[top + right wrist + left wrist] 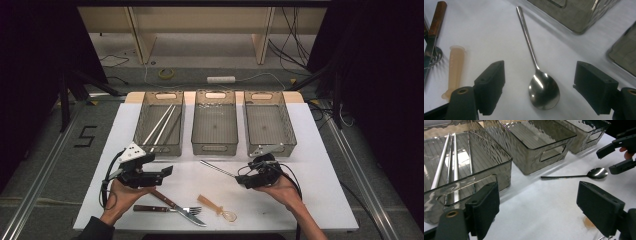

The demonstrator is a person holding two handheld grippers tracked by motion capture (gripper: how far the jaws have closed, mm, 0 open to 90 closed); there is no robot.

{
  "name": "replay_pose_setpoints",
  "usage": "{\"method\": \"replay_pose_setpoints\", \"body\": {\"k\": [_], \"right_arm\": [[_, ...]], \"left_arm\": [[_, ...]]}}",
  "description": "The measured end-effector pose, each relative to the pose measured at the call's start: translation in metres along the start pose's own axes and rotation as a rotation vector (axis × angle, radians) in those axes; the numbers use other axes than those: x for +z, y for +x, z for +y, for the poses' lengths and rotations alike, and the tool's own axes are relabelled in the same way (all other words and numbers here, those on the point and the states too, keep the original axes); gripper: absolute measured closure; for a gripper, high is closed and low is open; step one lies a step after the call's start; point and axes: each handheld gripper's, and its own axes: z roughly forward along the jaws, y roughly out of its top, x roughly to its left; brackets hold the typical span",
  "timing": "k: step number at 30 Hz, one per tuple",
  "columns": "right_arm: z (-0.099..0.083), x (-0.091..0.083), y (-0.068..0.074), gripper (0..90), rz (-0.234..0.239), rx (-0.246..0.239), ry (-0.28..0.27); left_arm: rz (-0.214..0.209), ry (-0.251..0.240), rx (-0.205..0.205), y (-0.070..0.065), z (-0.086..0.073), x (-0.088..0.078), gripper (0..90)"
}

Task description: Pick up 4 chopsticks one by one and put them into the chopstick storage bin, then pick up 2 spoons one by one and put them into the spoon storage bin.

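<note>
A white table (320, 200) carries three clear grey bins in a row at its far side. The left bin (142, 130) holds a pair of long white chopsticks (162, 122) lying lengthwise; the middle bin (215, 127) and the right bin (267, 125) look bare inside.

The left gripper (167, 170) sits in the person's left hand, just in front of the left bin, jaws spread wide with nothing between them. The right gripper (241, 179) is in the right hand, in front of the right bin, and its jaws also stand wide apart.

A steel spoon (541, 87) lies flat on the table in front of the middle bin, its handle pointing away toward the left gripper. In the right gripper view its bowl lies on the table between the two open jaws, touching neither.

Nearer the person lie a knife with a wooden handle (165, 199), a fork (189, 210) crossing it, and a small translucent orange spoon (216, 206) just beside them.
</note>
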Motion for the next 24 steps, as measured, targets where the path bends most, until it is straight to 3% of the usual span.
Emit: {"method": "replay_pose_setpoints", "body": {"k": [3, 10, 24], "right_arm": [[0.003, 0.004, -0.001, 25.6, 0.004, -0.009, 0.018], [0.009, 0.013, -0.004, 26.0, 0.016, -0.016, 0.053], [0.013, 0.018, -0.01, 31.8, 0.031, -0.024, 0.104]], "left_arm": [[-0.004, -0.011, 0.019, -0.002, -0.003, -0.002, 17.1], [-0.016, -0.039, 0.018, -0.005, -0.008, -0.006, 16.3], [-0.014, -0.038, 0.013, -0.006, -0.011, -0.009, 16.2]]}}
